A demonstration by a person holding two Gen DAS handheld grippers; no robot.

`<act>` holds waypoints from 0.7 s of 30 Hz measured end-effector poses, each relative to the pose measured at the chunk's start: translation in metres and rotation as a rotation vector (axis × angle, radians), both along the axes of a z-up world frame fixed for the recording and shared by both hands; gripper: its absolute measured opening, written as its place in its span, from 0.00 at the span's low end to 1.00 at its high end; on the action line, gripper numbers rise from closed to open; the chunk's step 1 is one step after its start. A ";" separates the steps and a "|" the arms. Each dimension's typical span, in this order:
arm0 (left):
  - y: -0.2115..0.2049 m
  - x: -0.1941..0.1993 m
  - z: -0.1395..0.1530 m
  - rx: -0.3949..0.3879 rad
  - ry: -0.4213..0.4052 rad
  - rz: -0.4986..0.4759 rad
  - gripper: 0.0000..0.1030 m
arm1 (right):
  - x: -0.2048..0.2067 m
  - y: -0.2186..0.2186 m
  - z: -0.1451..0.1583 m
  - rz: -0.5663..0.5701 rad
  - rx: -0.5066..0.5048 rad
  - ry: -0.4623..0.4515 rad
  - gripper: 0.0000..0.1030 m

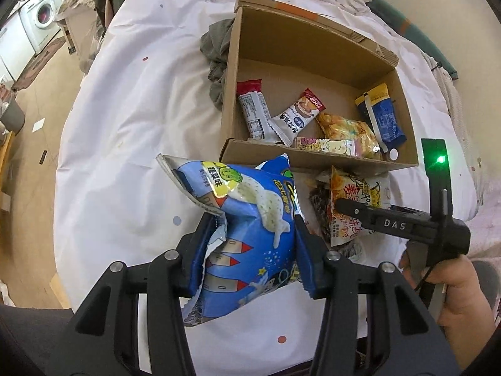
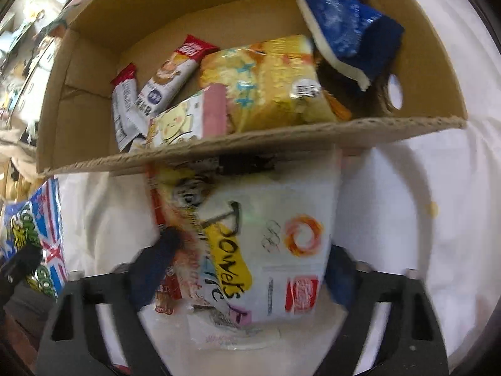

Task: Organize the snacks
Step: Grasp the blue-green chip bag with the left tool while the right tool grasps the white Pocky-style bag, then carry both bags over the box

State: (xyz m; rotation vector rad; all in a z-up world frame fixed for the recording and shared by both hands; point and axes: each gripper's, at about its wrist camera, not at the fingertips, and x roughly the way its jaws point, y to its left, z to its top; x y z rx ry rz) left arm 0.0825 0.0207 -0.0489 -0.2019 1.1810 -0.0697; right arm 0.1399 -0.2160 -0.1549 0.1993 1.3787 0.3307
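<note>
My left gripper point(image 1: 253, 222) is shut on a blue snack bag point(image 1: 250, 206) with rockets printed on it, held up over the white bedsheet point(image 1: 125, 125). Just beyond stands an open cardboard box point(image 1: 313, 156) with several snack packets inside. A white and orange snack bag point(image 1: 353, 188) lies on the sheet against the box's front wall. The right gripper point(image 1: 347, 211) hovers over it. In the blurred right wrist view that bag point(image 2: 281, 219) fills the gap of the right gripper point(image 2: 247, 257), a finger point(image 2: 156, 260) at each side edge, and the bag looks flat and unsqueezed.
A dark packet point(image 1: 319, 210) lies partly under the white bag. A grey-green cloth point(image 1: 216, 50) is bunched against the box's left wall. A person's hand point(image 1: 454, 288) holds the right gripper. The bed's edge drops to the floor at left, with a washing machine point(image 1: 40, 22) beyond.
</note>
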 end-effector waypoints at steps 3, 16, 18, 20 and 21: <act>0.002 0.000 -0.001 0.005 -0.001 0.010 0.43 | -0.007 0.002 0.006 0.015 0.024 -0.003 0.40; -0.002 -0.003 -0.003 0.055 -0.044 0.022 0.43 | -0.068 -0.038 0.073 0.013 0.198 -0.141 0.29; -0.002 -0.005 -0.001 0.058 -0.057 0.022 0.42 | -0.075 -0.046 0.084 -0.008 0.254 -0.183 0.29; -0.001 -0.008 0.001 0.060 -0.052 0.018 0.42 | -0.078 -0.050 0.095 -0.015 0.298 -0.223 0.29; 0.002 -0.013 0.001 0.028 -0.040 0.018 0.42 | -0.079 -0.052 0.101 -0.019 0.320 -0.245 0.29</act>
